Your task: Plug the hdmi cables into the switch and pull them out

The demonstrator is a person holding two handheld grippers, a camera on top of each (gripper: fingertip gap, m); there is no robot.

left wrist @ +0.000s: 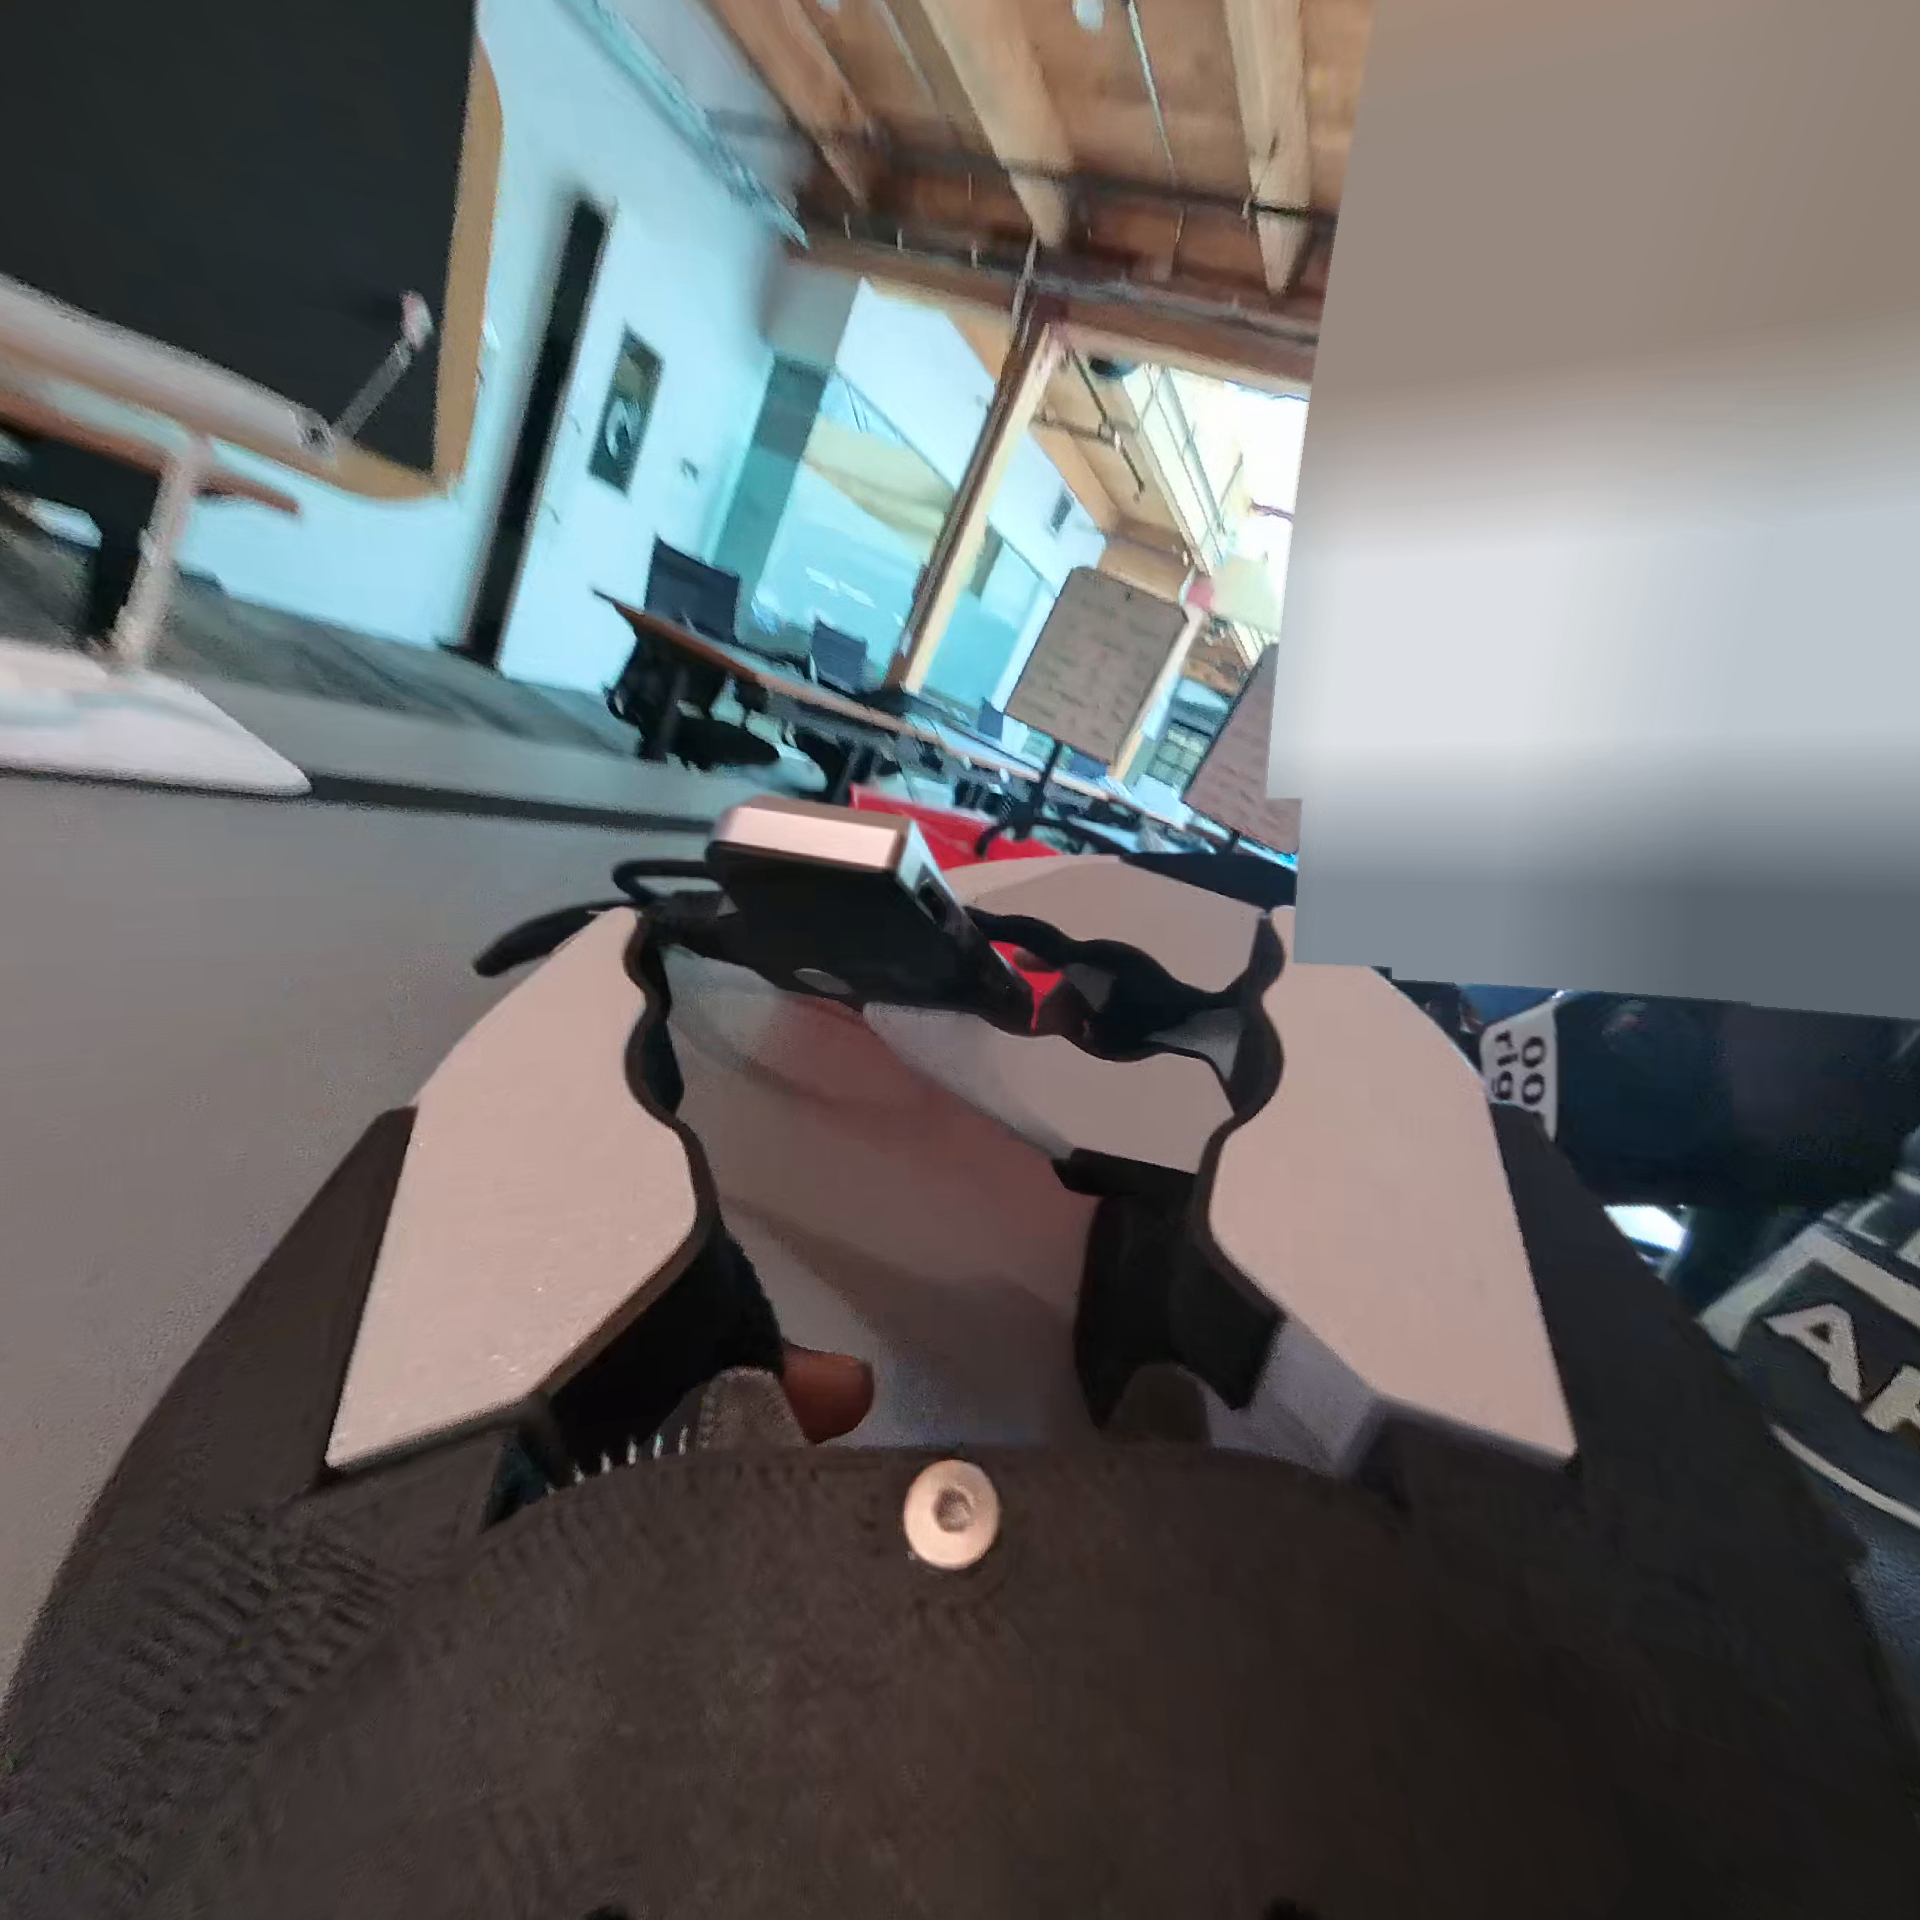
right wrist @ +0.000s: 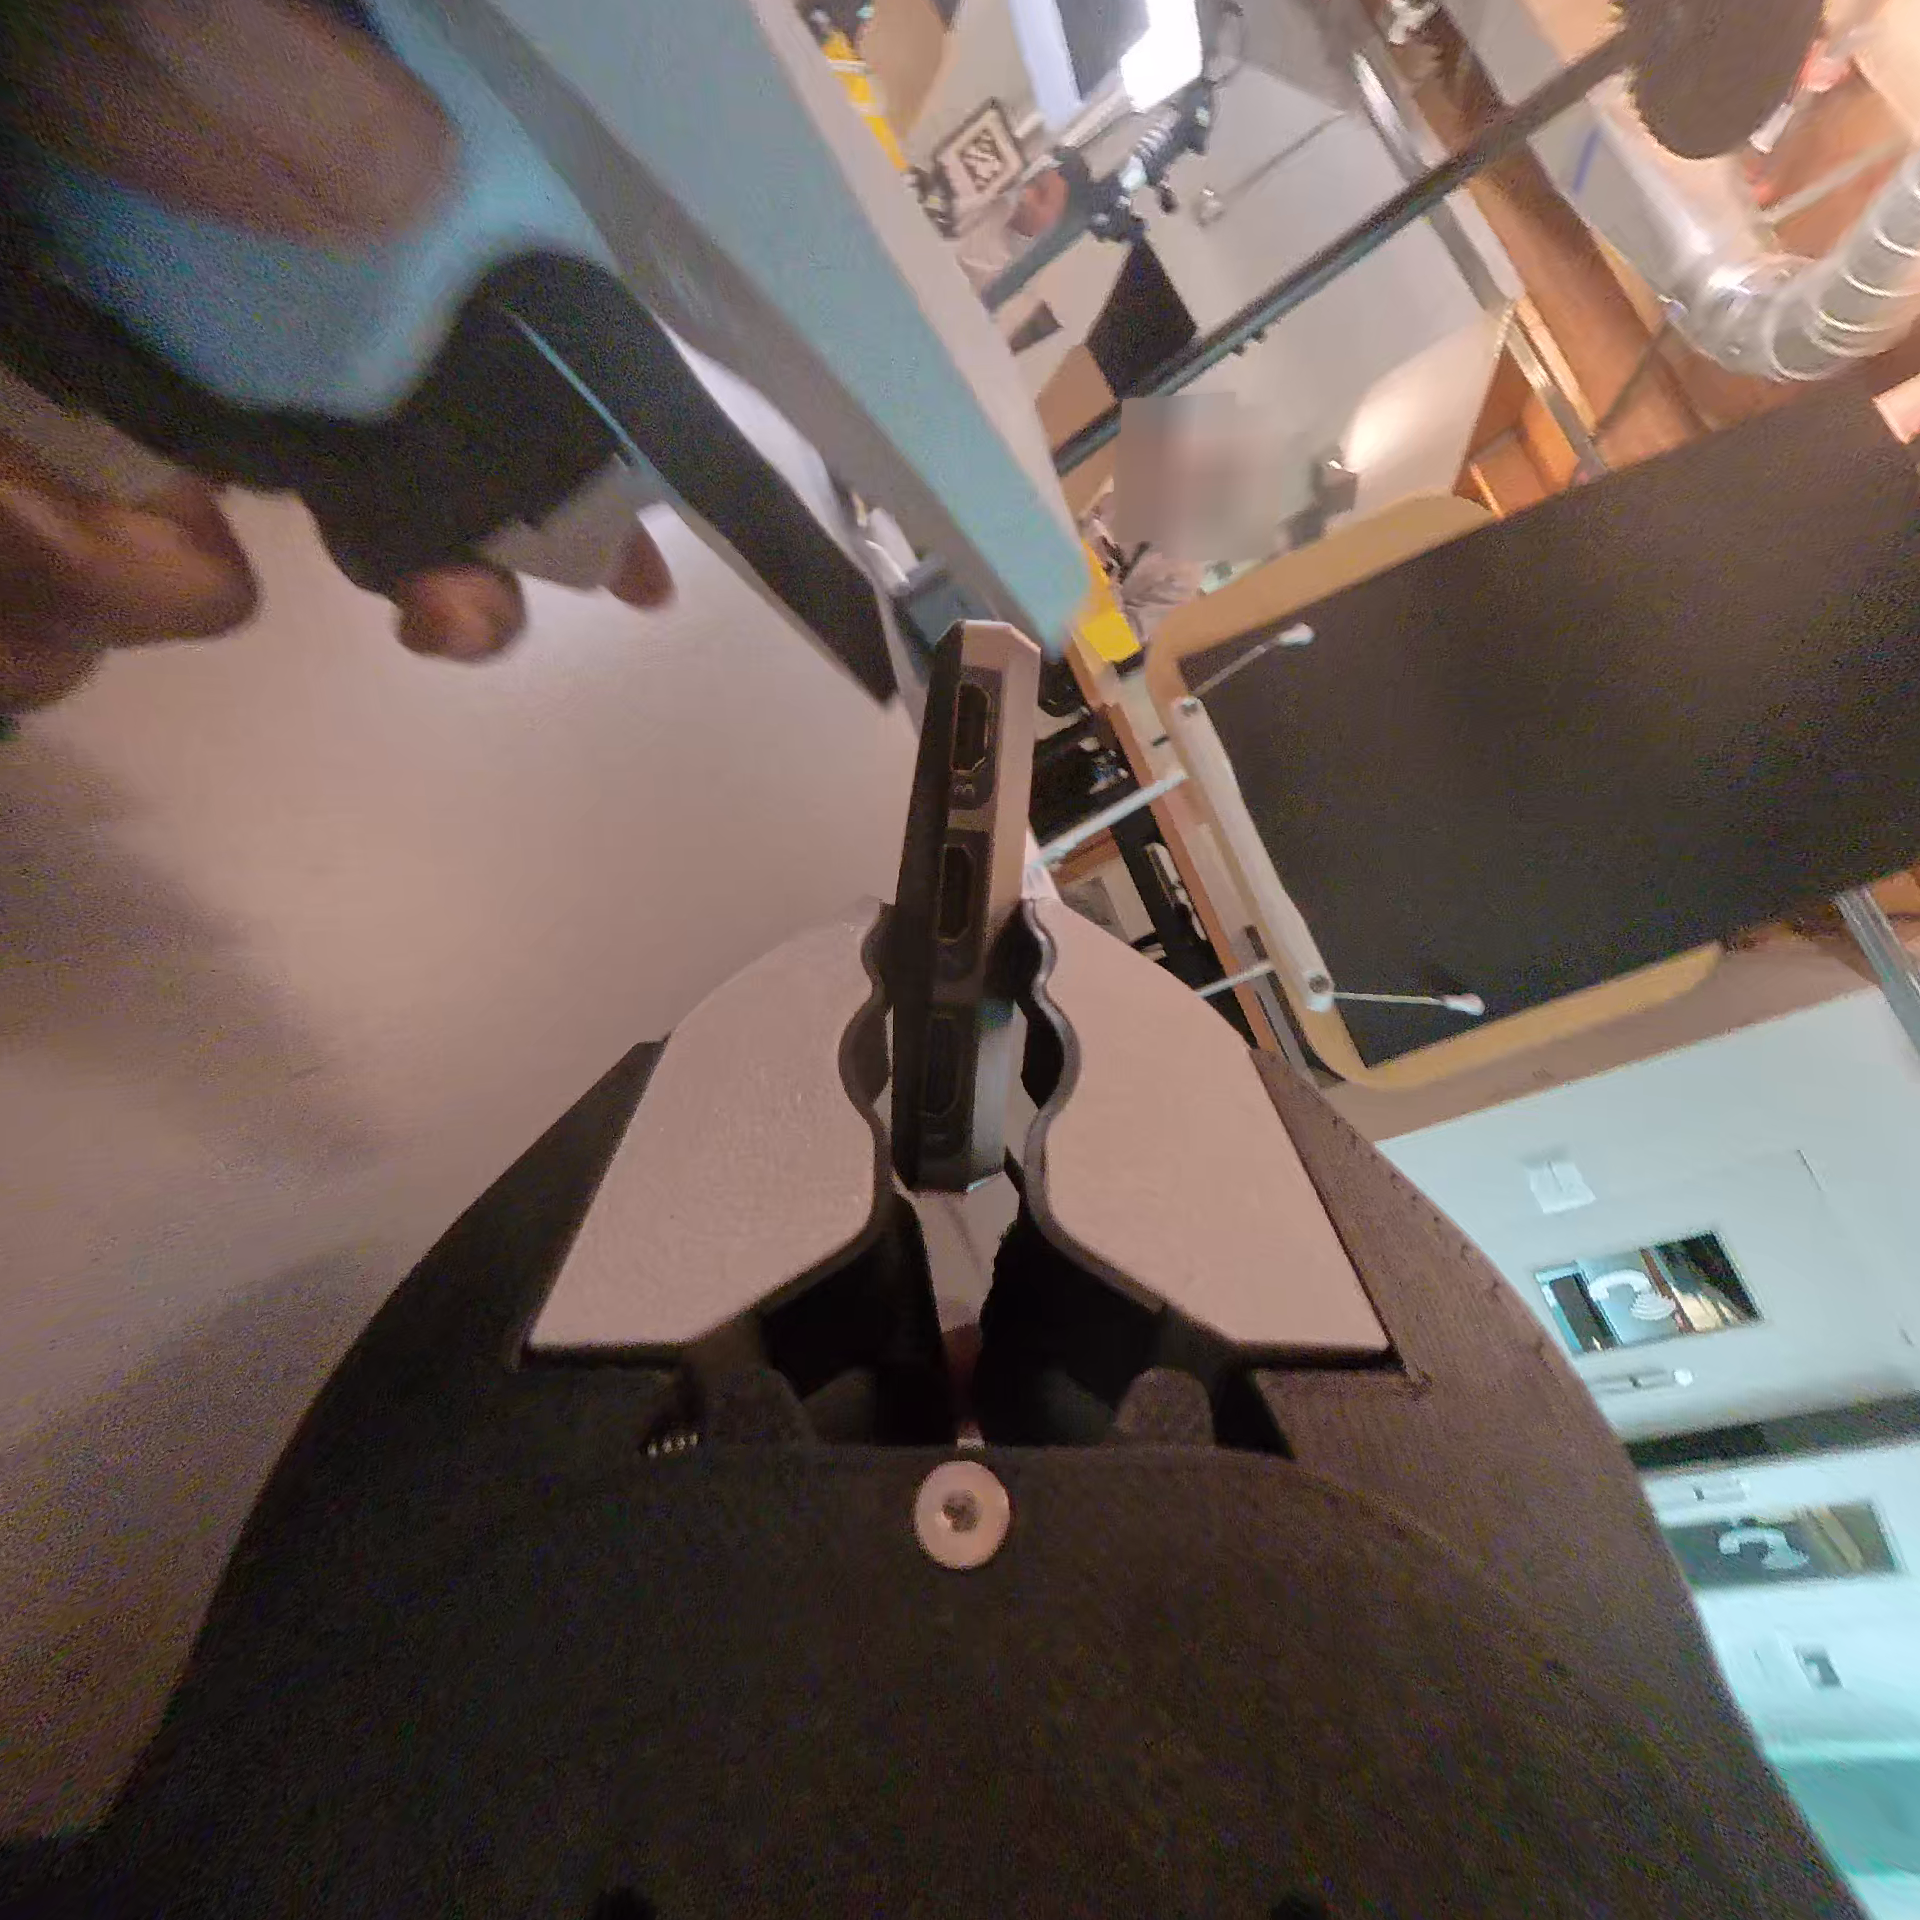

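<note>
The HDMI switch (right wrist: 961, 904) is a flat black and silver box. My right gripper (right wrist: 956, 966) is shut on its lower half and holds it edge-on and upright. Three ports (right wrist: 956, 894) on its narrow face show with nothing in them. In the left wrist view the switch (left wrist: 831, 883) hangs just beyond my left gripper (left wrist: 951, 935), which is open wide and empty. The right gripper's grey fingers (left wrist: 1101, 935) grip the switch from the right there. A black cable (left wrist: 561, 930) lies on the table behind the switch; its plug end is hidden.
A grey table top (left wrist: 208, 1039) lies under both grippers. A white pad (left wrist: 135, 727) sits at its far left edge. A hand (right wrist: 104, 582) holds the blurred left gripper body at upper left. Desks and chairs (left wrist: 707, 665) stand farther back.
</note>
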